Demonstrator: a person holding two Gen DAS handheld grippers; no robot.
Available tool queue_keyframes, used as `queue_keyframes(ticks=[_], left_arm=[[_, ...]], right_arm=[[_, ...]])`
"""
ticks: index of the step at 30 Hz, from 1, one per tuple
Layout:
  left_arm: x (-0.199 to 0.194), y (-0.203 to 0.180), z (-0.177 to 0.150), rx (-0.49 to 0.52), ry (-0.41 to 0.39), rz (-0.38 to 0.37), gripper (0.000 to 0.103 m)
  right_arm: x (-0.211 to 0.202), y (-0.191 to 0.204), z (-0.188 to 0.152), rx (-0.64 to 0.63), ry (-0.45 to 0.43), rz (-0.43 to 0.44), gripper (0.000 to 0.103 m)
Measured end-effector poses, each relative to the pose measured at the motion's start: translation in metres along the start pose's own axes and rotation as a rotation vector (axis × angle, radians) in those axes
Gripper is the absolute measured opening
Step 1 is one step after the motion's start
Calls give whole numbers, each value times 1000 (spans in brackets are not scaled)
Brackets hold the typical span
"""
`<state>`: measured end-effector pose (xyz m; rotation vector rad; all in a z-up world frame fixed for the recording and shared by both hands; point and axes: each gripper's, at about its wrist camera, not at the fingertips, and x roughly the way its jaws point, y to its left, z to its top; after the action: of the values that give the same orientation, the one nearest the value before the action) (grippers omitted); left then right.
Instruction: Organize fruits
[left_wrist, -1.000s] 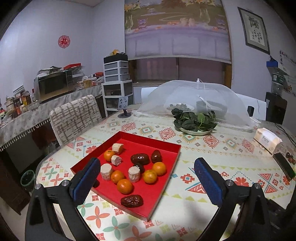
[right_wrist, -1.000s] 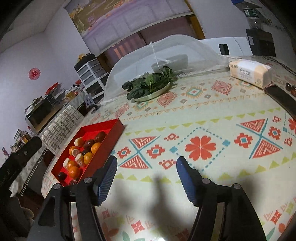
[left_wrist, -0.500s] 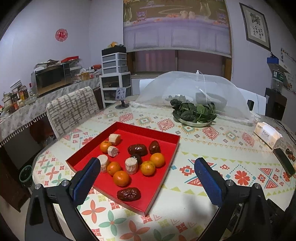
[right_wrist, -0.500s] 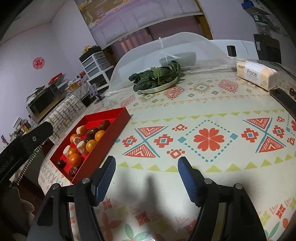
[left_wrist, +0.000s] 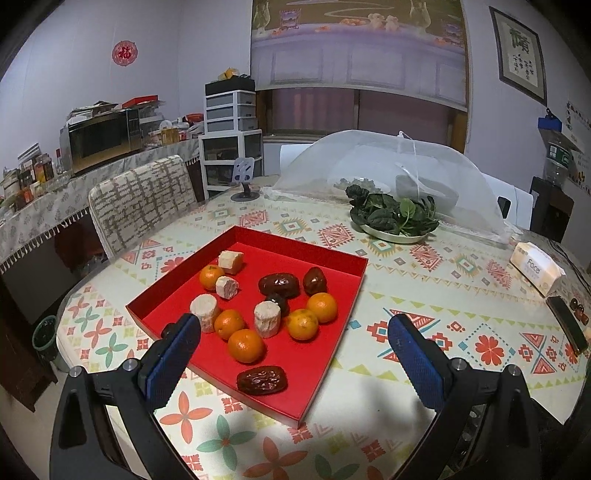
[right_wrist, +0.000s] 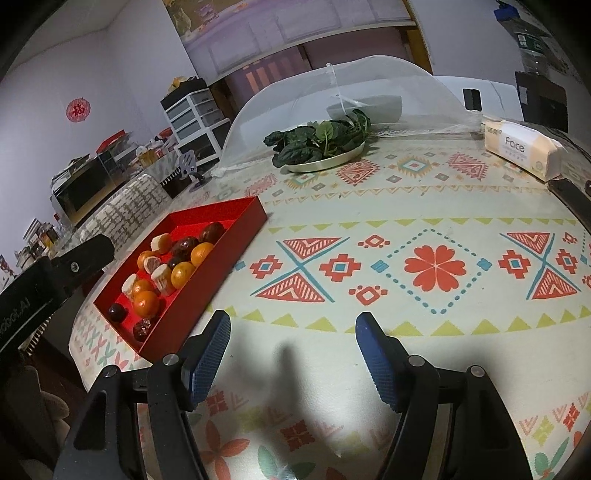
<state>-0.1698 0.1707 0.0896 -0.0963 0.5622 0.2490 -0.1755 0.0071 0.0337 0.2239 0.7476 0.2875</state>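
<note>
The left gripper (left_wrist: 293, 330) is hovering above the near edge of the red tray (left_wrist: 334, 254), with its jaws spread wide and grasping nothing. The mandarins (left_wrist: 245, 345), dates (left_wrist: 262, 380) and pale fruit pieces (left_wrist: 266, 318) are lying in the tray at 12 o'clock from it. The right gripper (right_wrist: 293, 338) is also hanging released over the patterned table (right_wrist: 436, 266); the tray is sitting at its 10 o'clock.
</note>
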Motion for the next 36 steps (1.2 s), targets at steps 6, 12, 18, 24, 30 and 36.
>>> queue_keyframes(ticks=[6,12,18,24,30,36], left_arm=[[1,2,0,-4,3,-3,101],[2,3,-1,-6,4,-5,101],[2,4,-1,-7,3,-3,101],[0,7,-2,-19,-5,2,101],[-1,8,-1,-19,-5,1,101],[-1,8,-1,-22,-6,1,101]], right_arm=[[3,4,-1,-8,6,-4,76],[3,6,-3,-11,10,-3,76],[3,8,-3,-16,10,-3,76],[2,12,-5,-24,10,-1,76],[2,12,-5,-26,10,-1,76],[1,13,-5,-29,9,-1,77]])
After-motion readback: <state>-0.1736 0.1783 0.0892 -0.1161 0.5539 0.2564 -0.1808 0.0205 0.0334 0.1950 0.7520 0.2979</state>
